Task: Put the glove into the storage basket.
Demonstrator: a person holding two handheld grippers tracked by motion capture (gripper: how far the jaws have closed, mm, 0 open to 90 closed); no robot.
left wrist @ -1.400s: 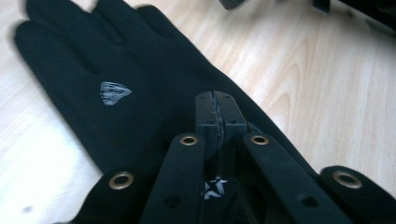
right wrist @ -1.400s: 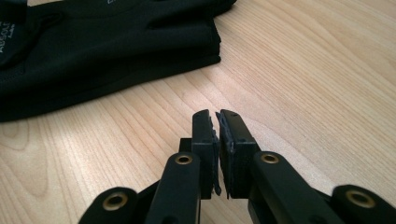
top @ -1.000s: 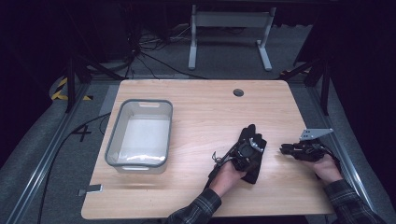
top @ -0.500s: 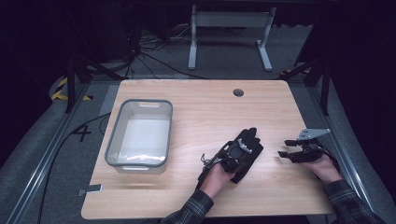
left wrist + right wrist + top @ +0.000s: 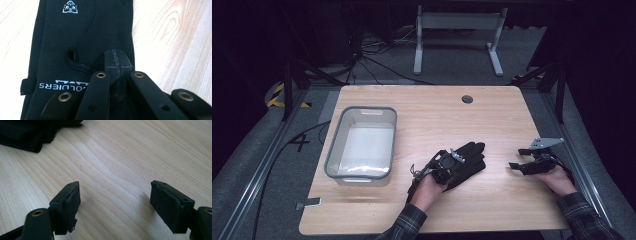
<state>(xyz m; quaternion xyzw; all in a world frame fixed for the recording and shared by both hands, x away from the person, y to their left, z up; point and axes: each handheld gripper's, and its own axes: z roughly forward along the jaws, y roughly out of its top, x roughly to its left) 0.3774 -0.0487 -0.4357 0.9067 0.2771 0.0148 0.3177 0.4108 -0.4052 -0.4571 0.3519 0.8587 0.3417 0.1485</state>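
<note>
Jaws first: left pair pinched tight on the cuff of the black glove [image 5: 82,37], right pair standing wide with bare wood between them, having just been opening. High view: left gripper [image 5: 455,158] clamped on the glove [image 5: 469,160] near the middle of the table [image 5: 432,107], to the right of the grey bin [image 5: 362,142] and well apart from it; glove fingers pointing up and right, away from the bin; right gripper [image 5: 524,161] farther right still, resting low near the table's right edge, clear of the glove; round hole [image 5: 467,99] in the tabletop beyond the bin's far right. Left gripper view: left gripper [image 5: 115,61] closed over a fold of cloth at the cuff hem, beside the hanging loop [image 5: 72,58] and the white lettering; small white emblem higher up the back of the glove; pale wood on either side. Right gripper view: right gripper [image 5: 115,203] spread apart, pads [image 5: 167,203] empty, edge of the glove [image 5: 32,132] at the upper left, away from the bin's side and not touching. Handling, as a judgement: light, soft, limp fabric, no risk of breakage, likely to droop and drag rather than hold shape; stretchy surface perhaps a little slick, so best gripped on a doubled hem, the cuff edge or the loop rather than on a single flat layer; lifting high enough before moving over the bin rim advisable, so trailing fingers do not catch.
</note>
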